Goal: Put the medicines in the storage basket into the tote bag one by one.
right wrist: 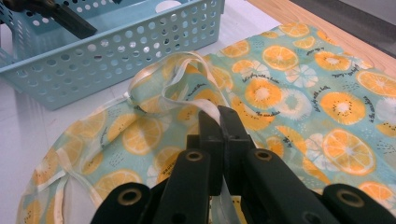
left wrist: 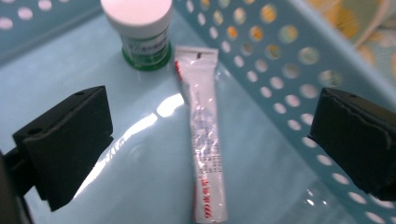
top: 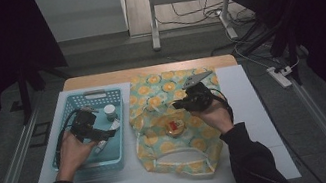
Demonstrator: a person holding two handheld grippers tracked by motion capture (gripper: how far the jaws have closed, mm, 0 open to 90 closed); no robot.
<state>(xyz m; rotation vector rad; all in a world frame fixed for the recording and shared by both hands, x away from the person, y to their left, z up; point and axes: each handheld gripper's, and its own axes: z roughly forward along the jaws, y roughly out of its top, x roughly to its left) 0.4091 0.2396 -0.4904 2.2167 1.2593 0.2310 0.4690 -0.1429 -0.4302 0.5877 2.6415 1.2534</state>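
A white tube (left wrist: pixel 205 140) with red print lies on the floor of the light-blue perforated basket (left wrist: pixel 289 60), next to a white-capped green jar (left wrist: pixel 140 32). My left gripper (left wrist: pixel 212 126) hangs open just above the tube, one jaw on either side of it, touching nothing. From above, that left gripper (top: pixel 106 133) sits inside the basket (top: pixel 82 99) near the jar (top: pixel 110 112). My right gripper (right wrist: pixel 218 116) is shut on a white strap (right wrist: pixel 205 105) of the teal cloth bag (right wrist: pixel 289 93) printed with orange slices. The right gripper (top: pixel 182 103) is over the bag (top: pixel 181 146).
A small round container with red inside (top: pixel 175 126) rests on the bag's middle. Basket and bag lie on a white mat (top: pixel 252 121) over a wooden table (top: pixel 98 80). The basket's right wall stands close to the bag's left edge. Table legs and cables are on the floor behind.
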